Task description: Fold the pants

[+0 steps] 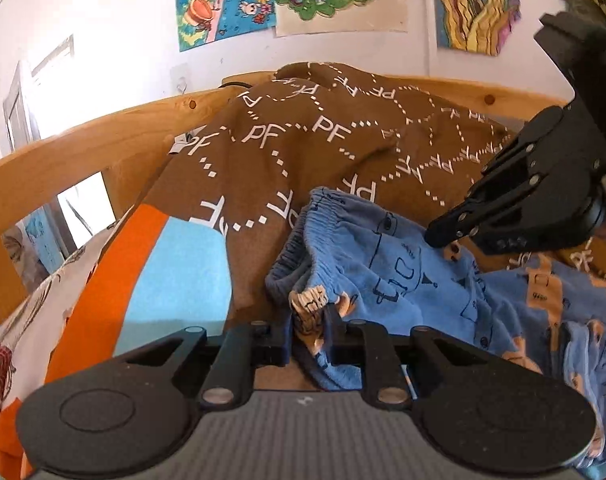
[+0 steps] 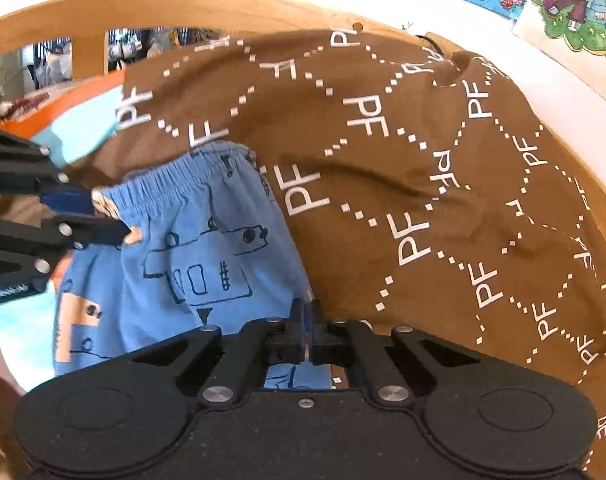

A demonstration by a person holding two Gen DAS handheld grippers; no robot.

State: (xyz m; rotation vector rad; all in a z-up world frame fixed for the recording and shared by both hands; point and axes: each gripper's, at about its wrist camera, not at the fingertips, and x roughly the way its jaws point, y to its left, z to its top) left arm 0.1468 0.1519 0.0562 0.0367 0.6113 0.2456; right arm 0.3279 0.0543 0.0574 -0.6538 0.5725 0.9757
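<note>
The left gripper [image 1: 311,332] fingers clench the blue pants [image 1: 387,276] at the waistband; the right gripper [image 2: 307,330], toward 3 o'clock, pinches their edge. The pants lie on a brown blanket [image 2: 403,160], the legs cut off.

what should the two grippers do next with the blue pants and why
Probably lift and draw the waistband taut. The left gripper is shut on one end of the elastic waistband of the blue pants, and the right gripper is pinched shut on the fabric at the other side. The pants lie rumpled on the brown blanket, so spreading them flat would likely make a clean fold possible.
</note>
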